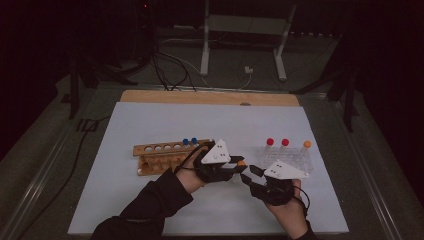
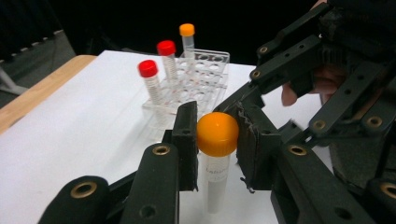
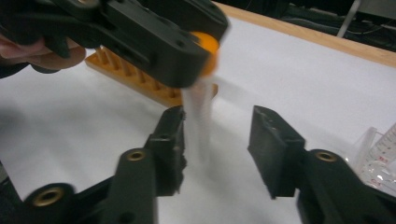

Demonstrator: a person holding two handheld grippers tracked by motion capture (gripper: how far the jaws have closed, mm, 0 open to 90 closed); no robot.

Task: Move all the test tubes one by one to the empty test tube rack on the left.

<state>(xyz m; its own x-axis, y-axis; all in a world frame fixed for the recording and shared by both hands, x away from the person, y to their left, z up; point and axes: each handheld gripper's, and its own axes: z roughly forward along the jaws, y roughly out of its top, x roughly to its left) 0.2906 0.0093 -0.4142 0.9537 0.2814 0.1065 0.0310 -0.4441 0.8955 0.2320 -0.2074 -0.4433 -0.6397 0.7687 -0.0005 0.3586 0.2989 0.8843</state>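
The left tool (image 2: 215,135) squeezes the orange-capped tube (image 2: 216,161), upright, cap up. The right tool (image 3: 215,140) gapes around it. The clear rack (image 2: 205,74) stands behind.

Lab bench | capped tubes (image 2: 158,81) in clear rack (image 2: 205,74) | wooden rack (image 1: 167,156) | white table (image 1: 150,125) | floor cables (image 1: 170,65)

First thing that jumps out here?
The orange-capped tube clamped by its cap in the left gripper, held above the white mat near table centre. The right gripper sits open just beside it, its jaws either side of the tube's body without touching. Behind them, a clear rack at right holds two red-capped tubes and an orange one, and a wooden rack at left holds two blue-capped ones.
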